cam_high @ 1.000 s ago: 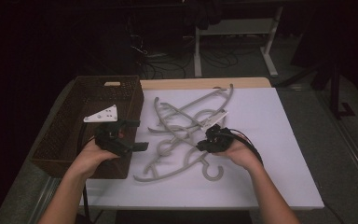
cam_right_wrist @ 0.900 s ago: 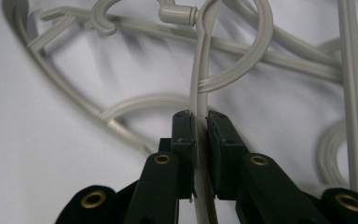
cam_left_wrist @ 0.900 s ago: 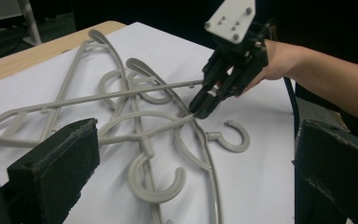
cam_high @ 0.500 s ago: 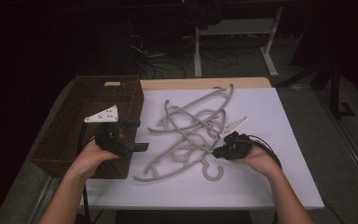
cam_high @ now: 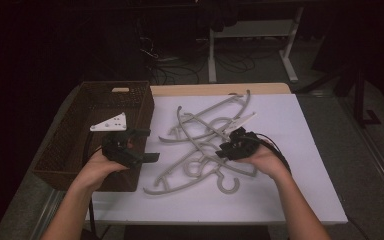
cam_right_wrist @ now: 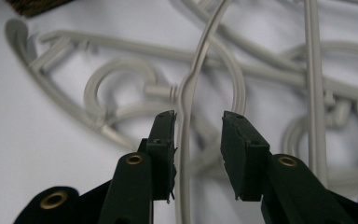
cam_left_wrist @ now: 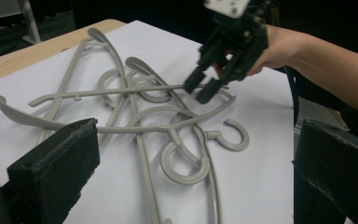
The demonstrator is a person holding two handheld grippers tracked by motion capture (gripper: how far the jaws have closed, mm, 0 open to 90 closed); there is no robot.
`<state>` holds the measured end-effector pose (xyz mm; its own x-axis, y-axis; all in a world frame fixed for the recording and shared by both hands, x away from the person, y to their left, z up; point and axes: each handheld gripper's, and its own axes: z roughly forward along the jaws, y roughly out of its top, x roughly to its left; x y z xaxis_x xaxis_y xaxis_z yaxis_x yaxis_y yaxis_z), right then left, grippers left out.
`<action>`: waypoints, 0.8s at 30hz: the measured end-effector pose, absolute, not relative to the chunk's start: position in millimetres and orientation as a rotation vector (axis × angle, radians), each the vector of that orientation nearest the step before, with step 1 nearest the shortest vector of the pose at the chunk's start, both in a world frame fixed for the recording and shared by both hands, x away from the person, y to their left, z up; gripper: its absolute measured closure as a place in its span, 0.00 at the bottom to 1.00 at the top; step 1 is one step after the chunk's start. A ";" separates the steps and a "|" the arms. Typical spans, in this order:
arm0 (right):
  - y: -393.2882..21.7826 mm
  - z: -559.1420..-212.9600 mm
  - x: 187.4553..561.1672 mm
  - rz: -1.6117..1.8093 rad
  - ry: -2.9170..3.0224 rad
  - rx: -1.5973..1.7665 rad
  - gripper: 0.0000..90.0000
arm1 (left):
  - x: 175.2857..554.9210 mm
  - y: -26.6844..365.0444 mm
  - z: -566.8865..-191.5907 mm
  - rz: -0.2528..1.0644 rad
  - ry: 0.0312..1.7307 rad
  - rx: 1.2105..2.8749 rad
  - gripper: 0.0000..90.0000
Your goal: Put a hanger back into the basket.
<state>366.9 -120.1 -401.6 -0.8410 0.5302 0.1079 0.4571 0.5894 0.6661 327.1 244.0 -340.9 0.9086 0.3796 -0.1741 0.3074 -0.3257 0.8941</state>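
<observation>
Right claw (cam_high: pixel 223 150) back over hangers (cam_high: pixel 200 145)

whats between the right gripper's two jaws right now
A thin arm of a grey hanger runs up between the right gripper jaws, seen in the right gripper view.

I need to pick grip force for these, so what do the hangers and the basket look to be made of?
The hangers look like moulded plastic: uniform grey, matte, smooth rounded bars with thin ribs. The basket looks woven, probably wicker or paper cord: dark brown walls with a fine mesh texture.
</observation>
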 end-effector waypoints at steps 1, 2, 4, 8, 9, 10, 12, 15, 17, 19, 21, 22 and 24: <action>-107.6 -399.8 375.6 1.082 2.699 0.865 0.71 | 327.1 244.0 -340.9 0.078 0.501 1.933 0.00; -101.4 -399.4 380.3 1.079 2.698 0.879 0.71 | 327.3 244.4 -341.0 0.074 0.503 1.929 0.00; -88.8 -399.3 389.7 1.068 2.689 0.902 0.71 | 327.3 244.8 -340.9 0.073 0.501 1.927 0.00; -63.9 -401.0 407.2 1.058 2.688 0.924 0.70 | 327.0 245.0 -340.8 0.073 0.498 1.929 0.00; -58.0 -401.7 411.1 1.055 2.690 0.933 0.70 | 327.0 245.1 -340.8 0.072 0.497 1.928 0.00; -52.3 -402.5 414.8 1.049 2.695 0.939 0.70 | 327.0 245.1 -340.7 0.072 0.497 1.928 0.00; -43.2 -404.4 420.6 1.044 2.702 0.944 0.69 | 327.0 245.2 -340.7 0.071 0.497 1.927 0.00; -29.6 -410.1 429.8 1.008 2.717 0.975 0.69 | 327.0 245.1 -340.7 0.071 0.496 1.928 0.00; -26.3 -412.7 432.2 0.988 2.715 0.982 0.69 | 326.9 245.1 -340.8 0.070 0.497 1.927 0.00; -21.7 -418.4 436.4 0.960 2.720 0.991 0.69 | 326.8 245.1 -340.7 0.070 0.497 1.926 0.00; -17.5 -426.3 439.4 0.927 2.732 1.003 0.73 | 326.8 245.1 -340.8 0.069 0.496 1.926 0.00; -16.6 -428.5 439.8 0.912 2.734 0.992 0.77 | 326.9 245.0 -340.8 0.068 0.494 1.927 0.00; -15.6 -431.8 439.9 0.900 2.743 0.972 0.81 | 326.9 244.9 -340.8 0.068 0.494 1.927 0.00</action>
<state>439.9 -15.6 -431.8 -0.7924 0.6013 0.1022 0.5450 0.6228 0.5613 326.9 244.9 -340.8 0.9118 0.3692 -0.1798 0.3068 -0.3211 0.8960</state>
